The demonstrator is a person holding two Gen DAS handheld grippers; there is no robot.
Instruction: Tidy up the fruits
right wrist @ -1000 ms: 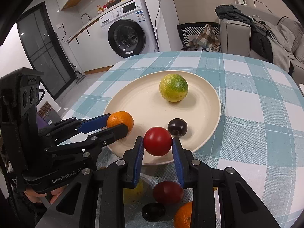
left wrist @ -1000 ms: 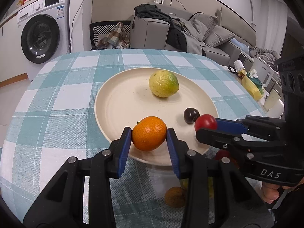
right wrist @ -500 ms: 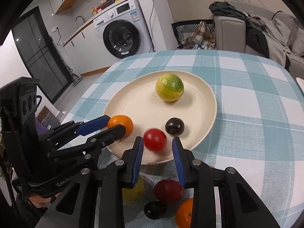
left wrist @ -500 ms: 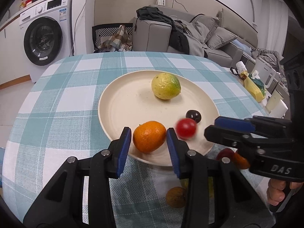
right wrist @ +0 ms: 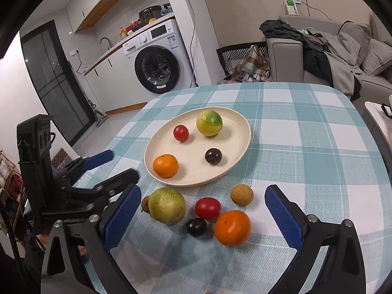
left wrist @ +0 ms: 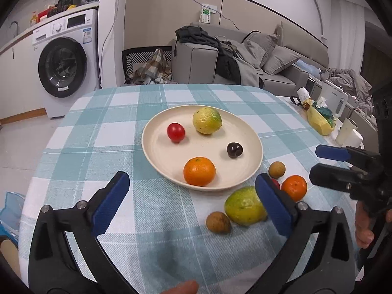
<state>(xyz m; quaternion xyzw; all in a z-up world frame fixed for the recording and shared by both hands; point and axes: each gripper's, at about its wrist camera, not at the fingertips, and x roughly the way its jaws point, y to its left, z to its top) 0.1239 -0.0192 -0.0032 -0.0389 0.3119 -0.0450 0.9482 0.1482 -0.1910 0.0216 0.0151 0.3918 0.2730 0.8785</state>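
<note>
A cream plate (left wrist: 156, 154) (right wrist: 235, 125) on the checked tablecloth holds an orange (left wrist: 199, 171) (right wrist: 165, 165), a red tomato (left wrist: 176, 132) (right wrist: 181, 133), a yellow-green citrus (left wrist: 207, 120) (right wrist: 209, 123) and a dark plum (left wrist: 234, 150) (right wrist: 213, 156). Several loose fruits lie in front of the plate: a green-yellow fruit (right wrist: 167, 205), a red tomato (right wrist: 207, 208), a dark plum (right wrist: 196, 226), an orange (right wrist: 232, 227) and two small brown fruits (right wrist: 241, 194). My left gripper (left wrist: 193, 203) is open and empty before the plate. My right gripper (right wrist: 203, 218) is open and empty over the loose fruits.
A washing machine (left wrist: 63, 66) stands behind the table at the left and a grey sofa (left wrist: 245, 61) with clothes behind it. A side surface at the right holds a yellow bag (left wrist: 318, 120) and white cups (left wrist: 348, 134).
Both grippers let go of their fruit and opened wide. They pulled back from the plate. The orange stays near the plate's front rim; the tomato rolled to the plate's far left.
</note>
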